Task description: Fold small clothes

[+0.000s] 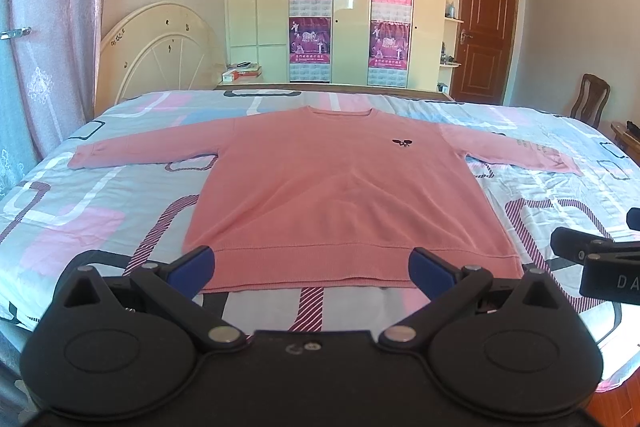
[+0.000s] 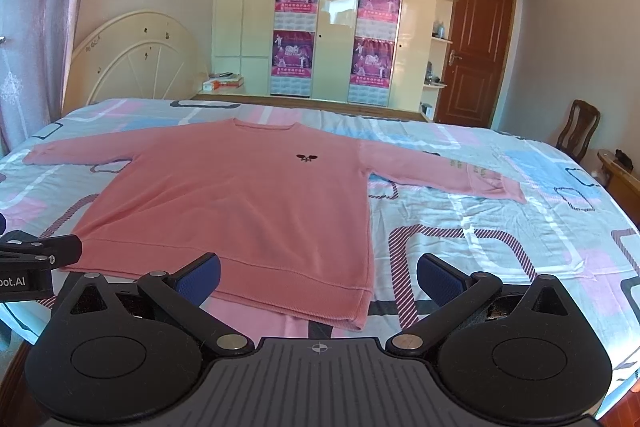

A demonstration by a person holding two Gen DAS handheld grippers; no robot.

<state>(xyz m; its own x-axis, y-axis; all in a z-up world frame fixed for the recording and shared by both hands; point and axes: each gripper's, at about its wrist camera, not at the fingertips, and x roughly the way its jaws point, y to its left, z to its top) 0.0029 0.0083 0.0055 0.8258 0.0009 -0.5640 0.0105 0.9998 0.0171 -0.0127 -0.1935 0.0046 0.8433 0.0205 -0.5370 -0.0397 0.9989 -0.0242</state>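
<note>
A pink long-sleeved sweater (image 1: 332,183) (image 2: 240,203) lies flat and face up on the bed, neck away from me, both sleeves spread out sideways. A small dark emblem (image 1: 401,143) marks its chest. My left gripper (image 1: 312,269) hovers open just before the hem, its blue pads (image 1: 192,269) wide apart and empty. My right gripper (image 2: 318,279) is also open and empty, near the sweater's lower right corner (image 2: 360,307). Each gripper shows at the other view's edge: the right gripper's body (image 1: 600,259) and the left gripper's body (image 2: 36,259).
The bed sheet (image 1: 100,211) (image 2: 500,227) has pink, blue and striped shapes. A cream headboard (image 1: 156,47) stands at the left, a wardrobe with posters (image 1: 332,7) behind, a brown door (image 1: 484,27) and a wooden chair (image 1: 592,99) at the right. Curtains (image 1: 40,27) hang at the left.
</note>
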